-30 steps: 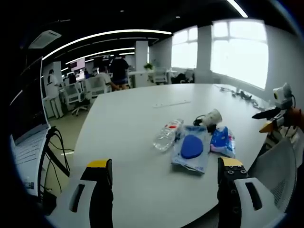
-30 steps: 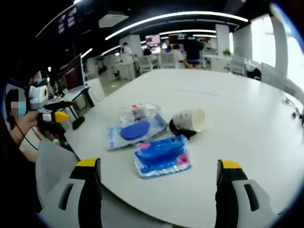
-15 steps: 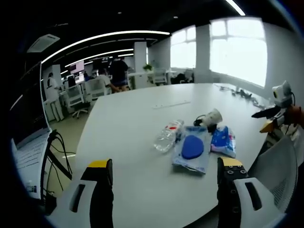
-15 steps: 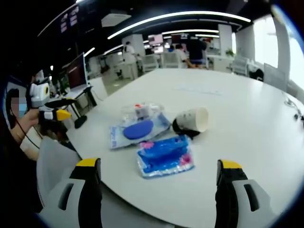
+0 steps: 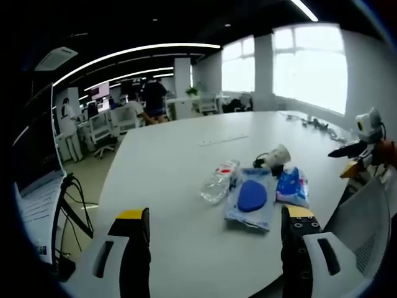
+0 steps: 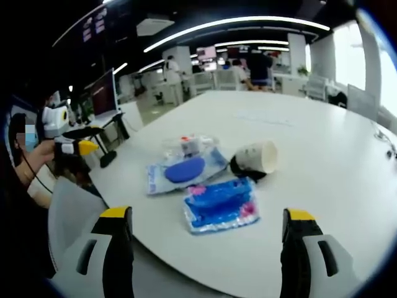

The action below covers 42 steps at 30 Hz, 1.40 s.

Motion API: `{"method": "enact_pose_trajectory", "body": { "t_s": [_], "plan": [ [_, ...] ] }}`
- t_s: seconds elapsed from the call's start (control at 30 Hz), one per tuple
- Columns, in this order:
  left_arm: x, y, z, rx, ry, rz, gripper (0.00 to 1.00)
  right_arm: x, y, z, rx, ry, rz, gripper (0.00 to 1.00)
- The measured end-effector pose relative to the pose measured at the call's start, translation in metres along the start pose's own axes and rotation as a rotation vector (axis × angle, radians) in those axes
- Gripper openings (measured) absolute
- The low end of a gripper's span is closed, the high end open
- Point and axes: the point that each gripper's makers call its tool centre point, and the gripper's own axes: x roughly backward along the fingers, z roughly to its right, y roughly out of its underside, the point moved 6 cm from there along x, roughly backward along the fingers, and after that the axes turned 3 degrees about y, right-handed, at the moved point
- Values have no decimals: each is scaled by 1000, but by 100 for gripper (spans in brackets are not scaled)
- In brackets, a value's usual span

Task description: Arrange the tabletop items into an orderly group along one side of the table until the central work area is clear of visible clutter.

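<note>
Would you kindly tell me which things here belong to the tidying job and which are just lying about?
Job items: plastic bottle, pouch with blue pad, blue wipes pack, tipped paper cup.
Just lying about: mesh chair, cables at the table's far edge.

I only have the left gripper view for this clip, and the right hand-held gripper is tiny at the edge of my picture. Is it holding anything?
Observer: No. In the right gripper view, the right hand-held gripper has its jaws wide apart with nothing between them.
Operator: Which way does the paper cup lie?
Observer: The paper cup lies on its side, with its open mouth turned toward the right of that view, away from the water bottle.
Operator: Any detail on the bright blue packet?
Observer: The blue packet shows pink patches near two of its corners.
</note>
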Motion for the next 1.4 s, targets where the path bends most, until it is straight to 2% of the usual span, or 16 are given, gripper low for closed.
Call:
{"method": "enact_pose_trajectory", "body": {
  "t_s": [0.17,0.4,0.6,0.97,1.4],
  "plan": [
    [-3,-1,-2,8,4,3,85,-3,-1,-7,26,-18,-5,99],
    [-6,0,0,20,26,-2,85,-6,-1,-4,68,-9,-32,100],
    [-9,-2,-1,54,41,14,85,-7,-6,-2,64,-13,-10,100],
    [-18,-1,-5,38,33,-19,84,-9,-11,5,57,-1,-2,100],
    [-36,-7,-3,23,68,-44,83,-16,-23,12,82,0,-4,100]
  ]
}}
